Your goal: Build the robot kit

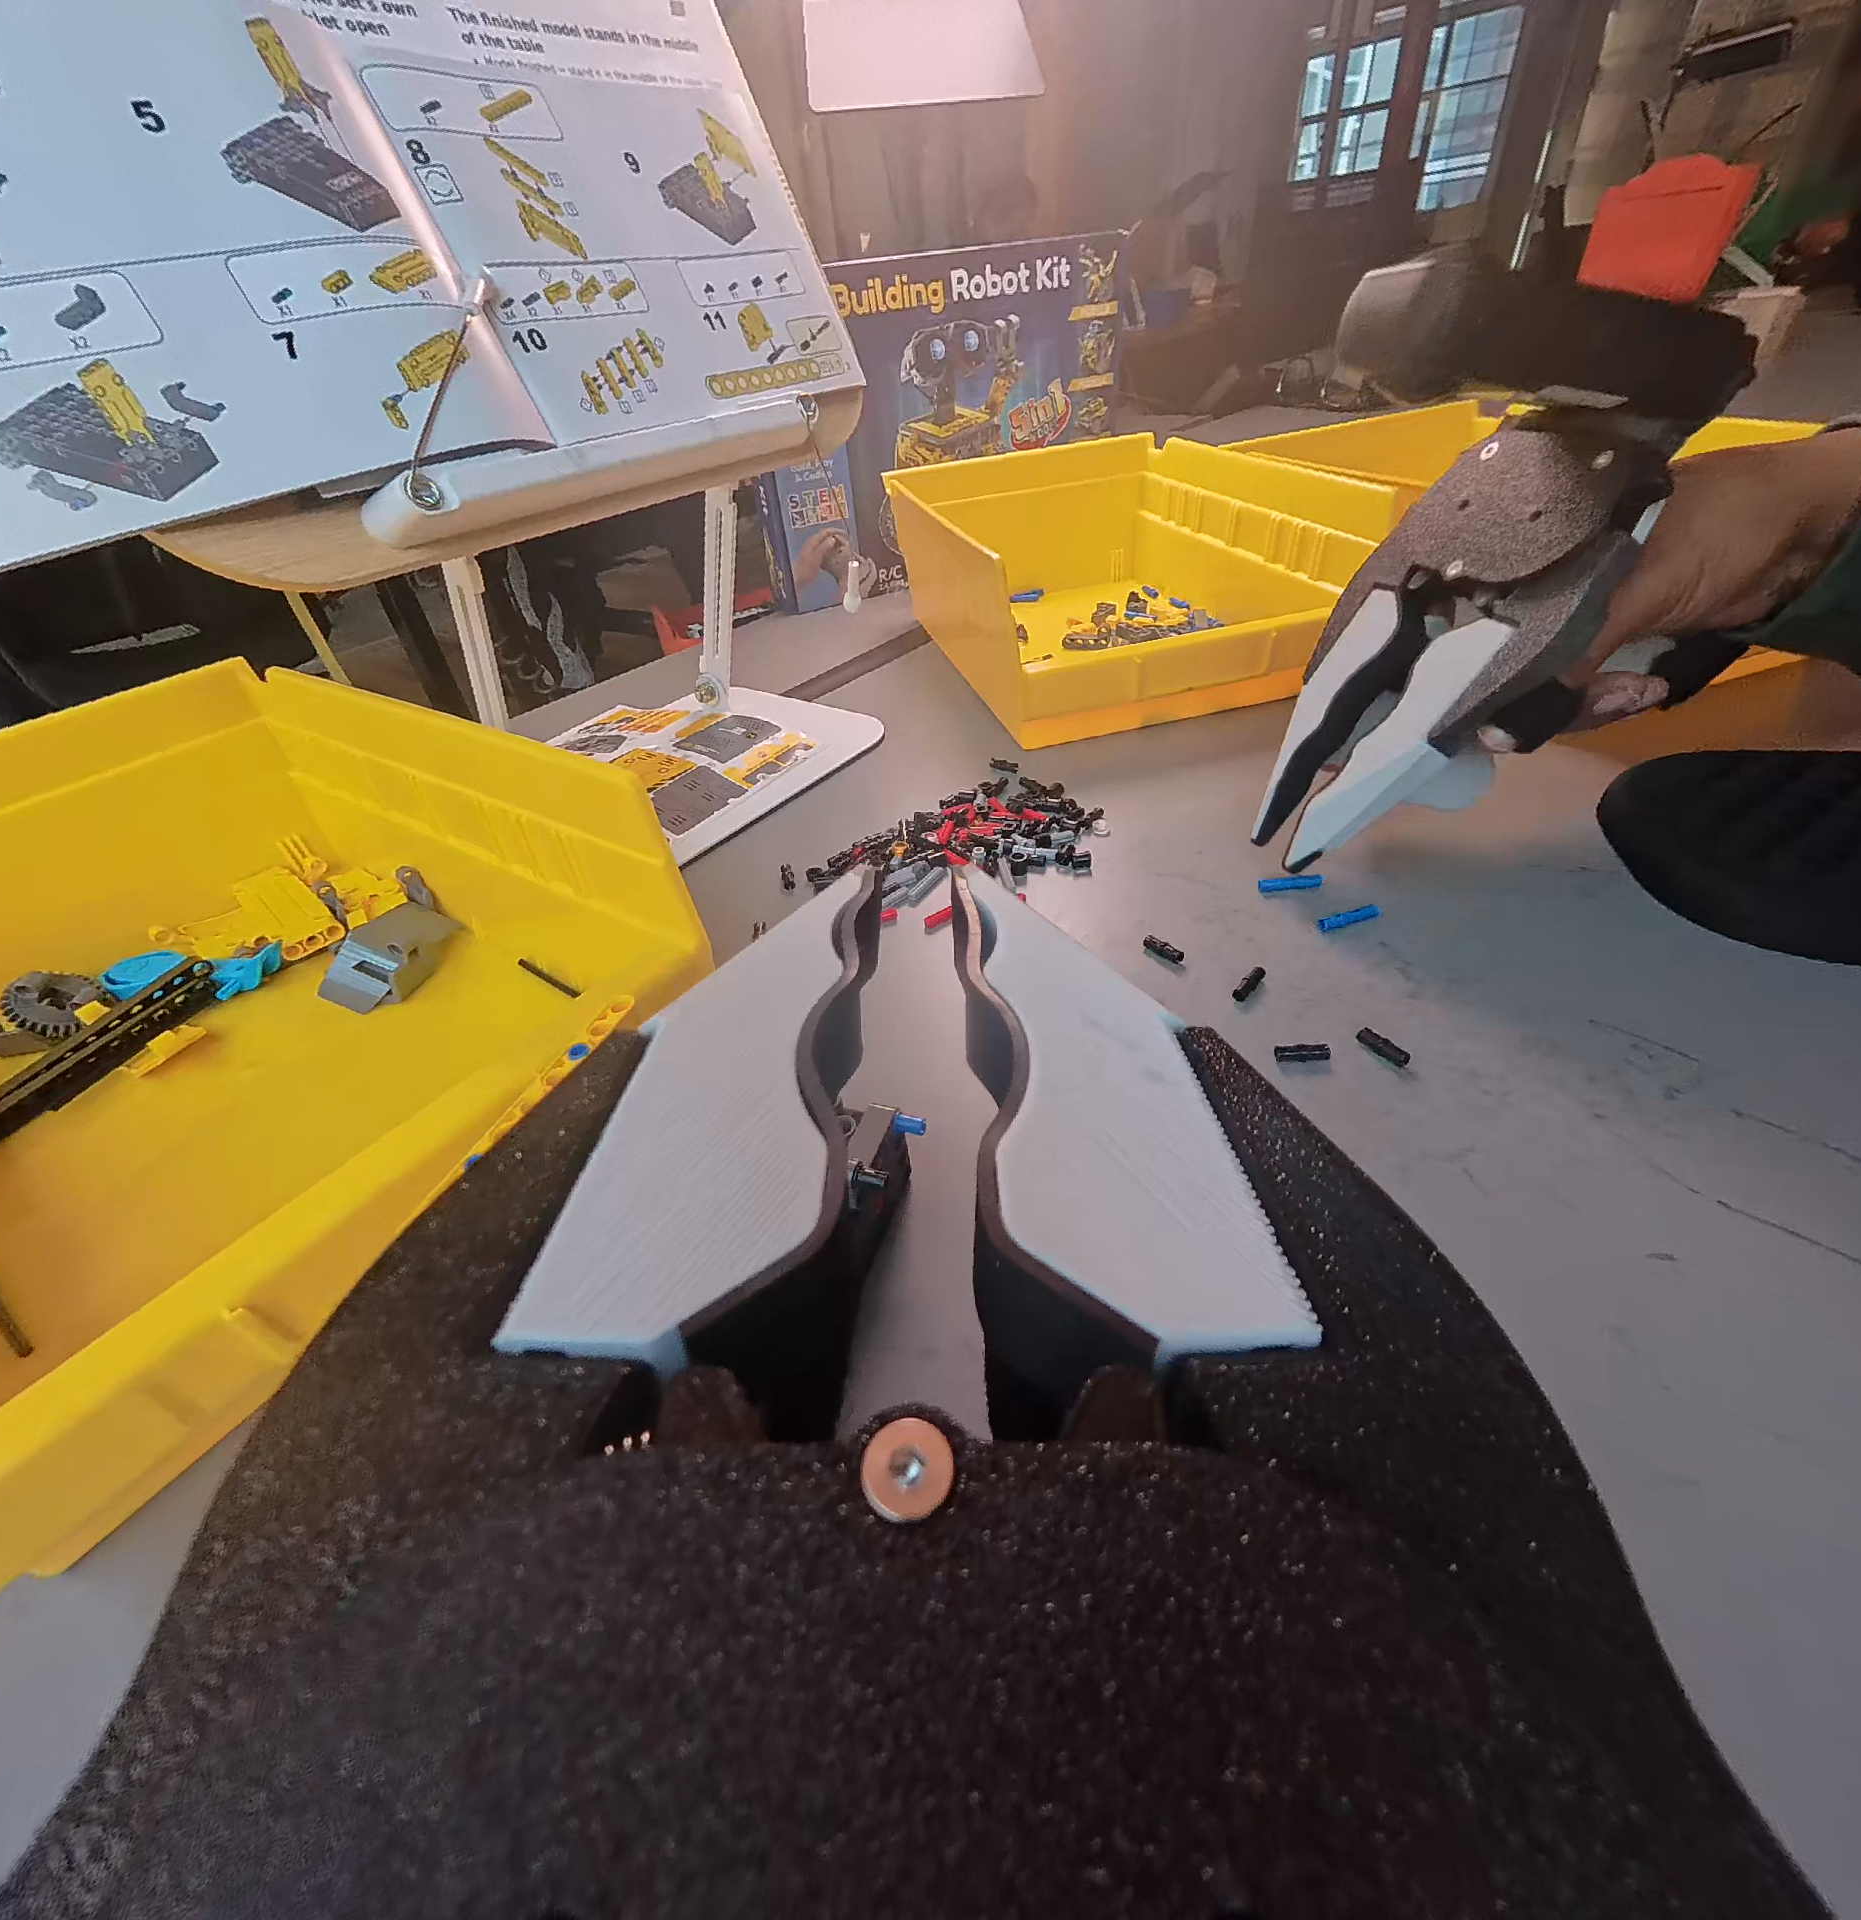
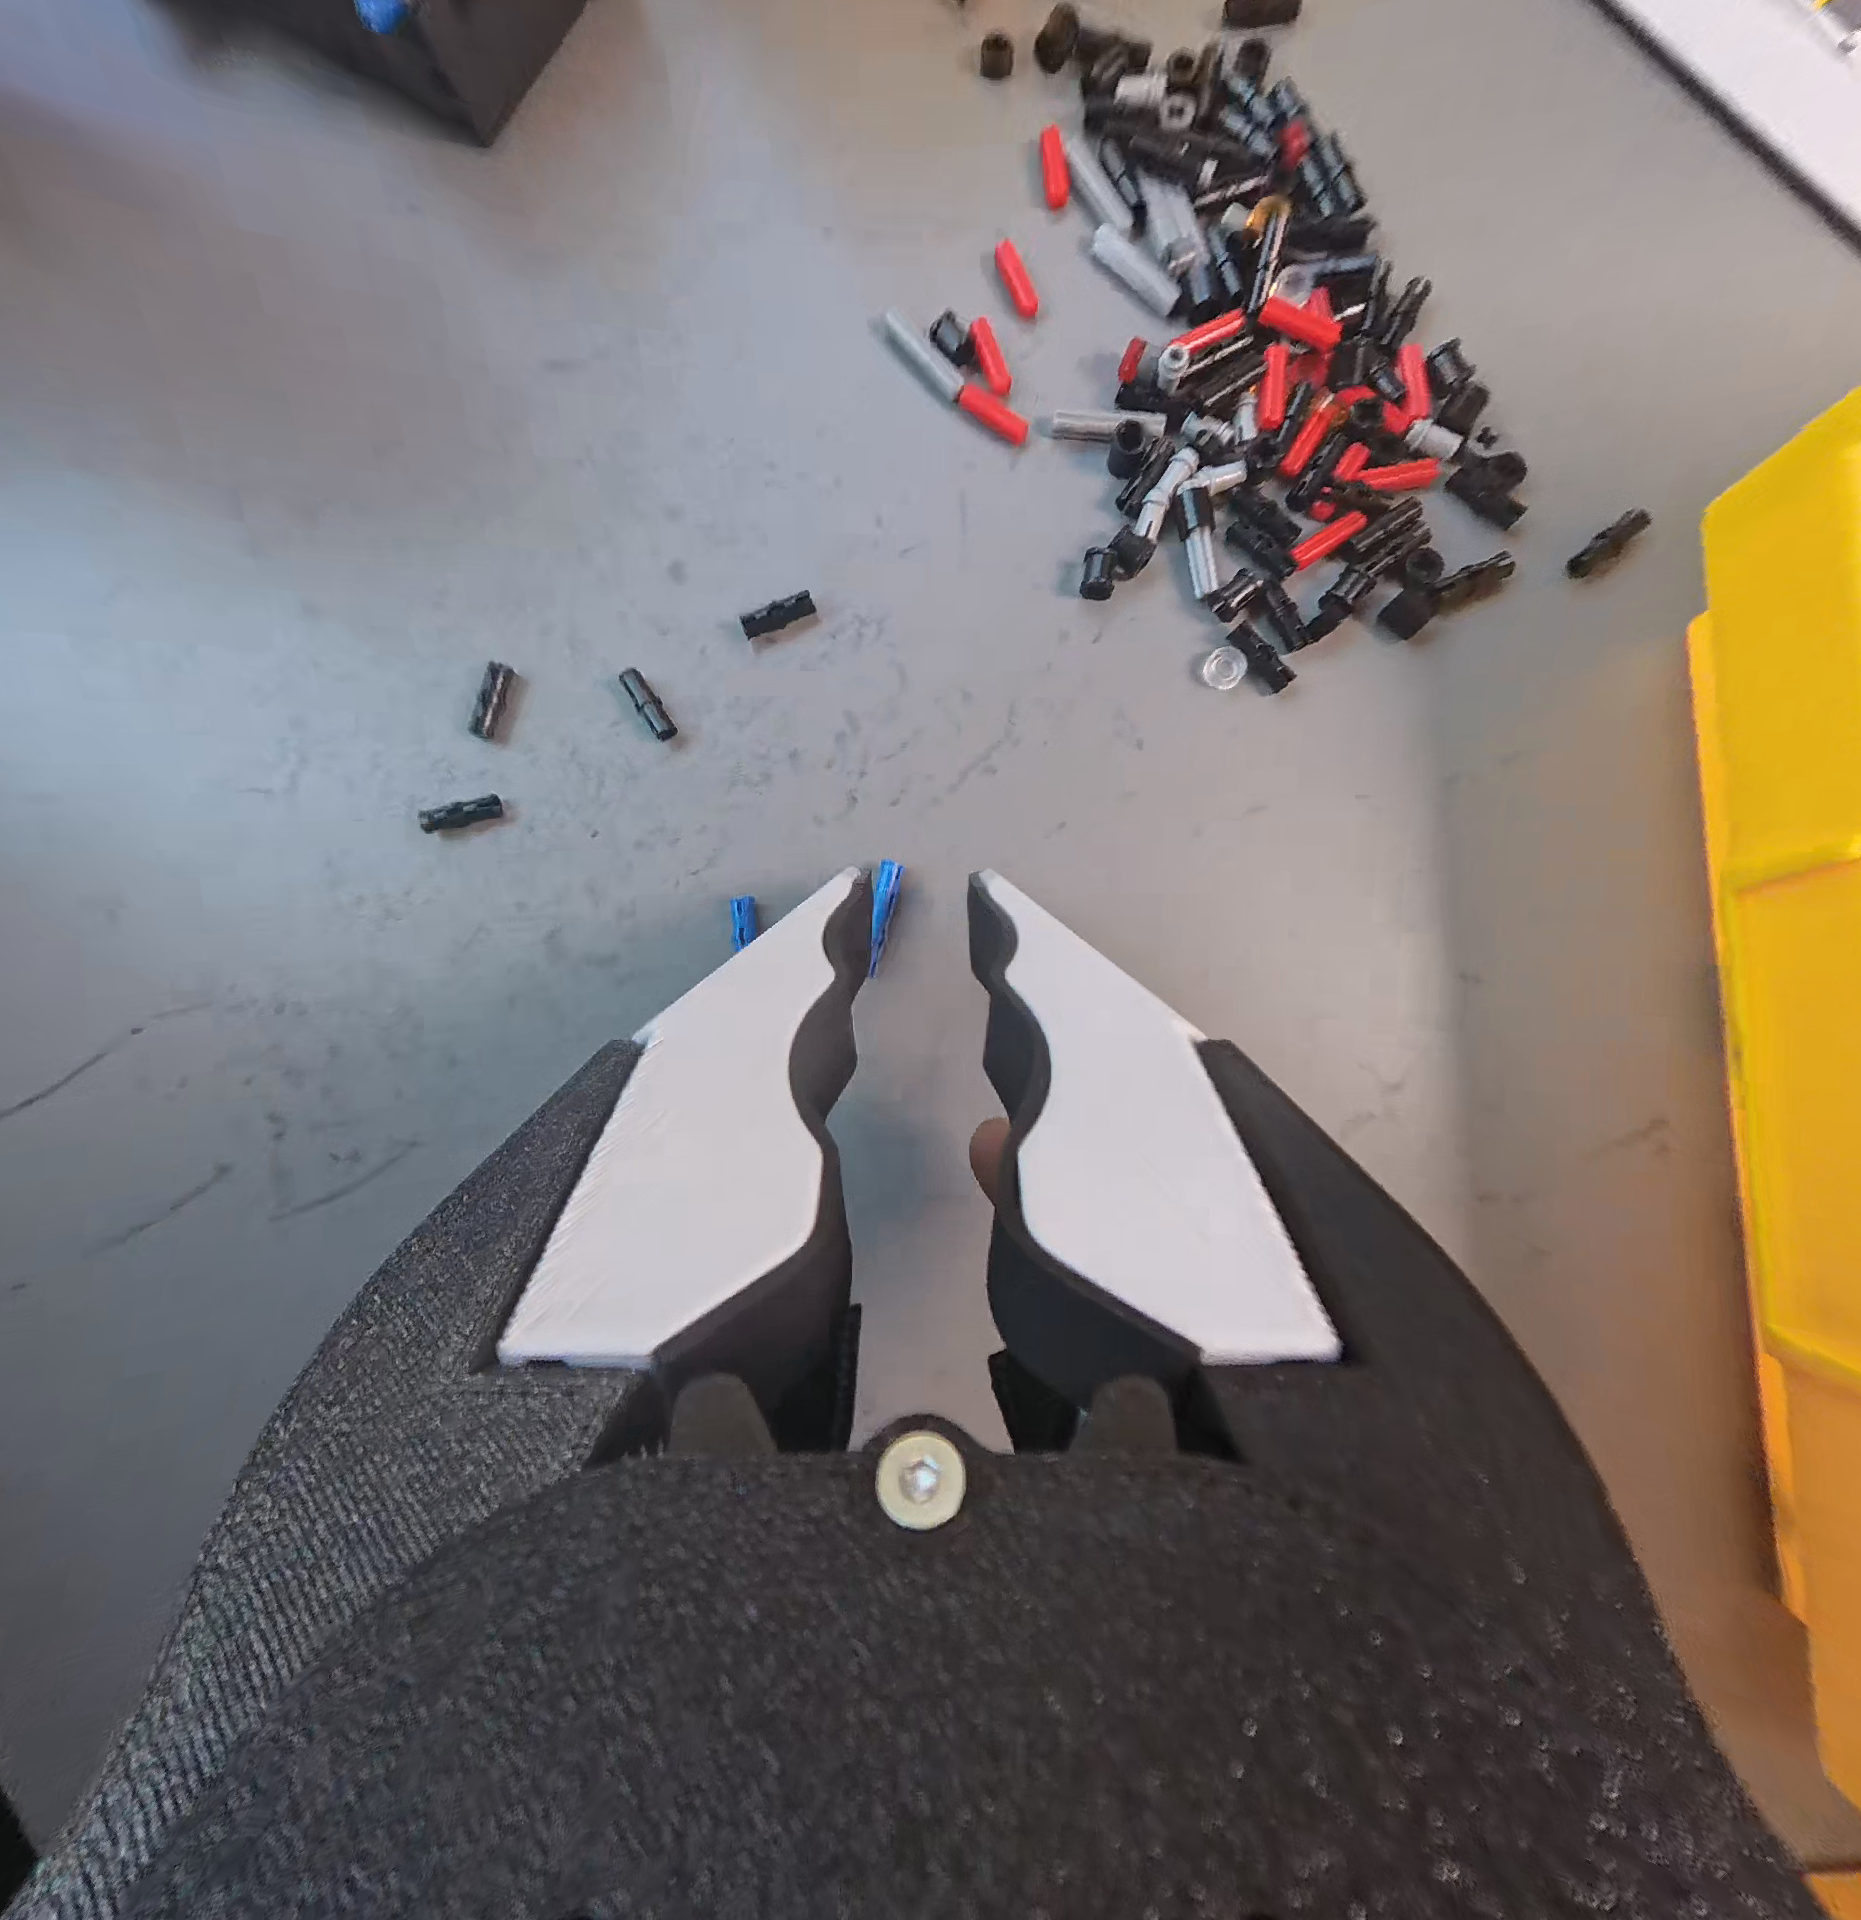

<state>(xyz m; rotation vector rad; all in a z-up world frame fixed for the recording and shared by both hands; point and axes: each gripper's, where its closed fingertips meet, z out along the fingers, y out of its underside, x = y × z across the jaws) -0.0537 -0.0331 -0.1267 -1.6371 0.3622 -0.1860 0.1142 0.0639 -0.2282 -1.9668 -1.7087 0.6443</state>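
Note:
My left gripper [image 1: 913,885] hovers low over the grey table, its tips at a pile of small black, red and grey pins [image 1: 967,826]. Its jaws stand narrowly apart. A black block [image 1: 879,1158] with a blue pin in it sits deep between them against the left finger; the contact on the other side is hidden. My right gripper [image 2: 918,883] is open, tips down at the table. A blue pin [image 2: 884,914] lies between its tips beside the left finger. A second blue pin [image 2: 742,923] lies just outside. The right gripper also shows in the left wrist view [image 1: 1284,847].
Loose black pins [image 2: 778,617] lie left of the pile [image 2: 1290,395]. A yellow bin [image 1: 386,1143] with parts stands at the left, another [image 1: 1113,540] at the back, and one at the right [image 2: 1799,935]. An instruction sheet on a stand [image 1: 282,260] and a kit box [image 1: 967,343] stand behind. Tip to tip, the grippers are about 20 cm apart.

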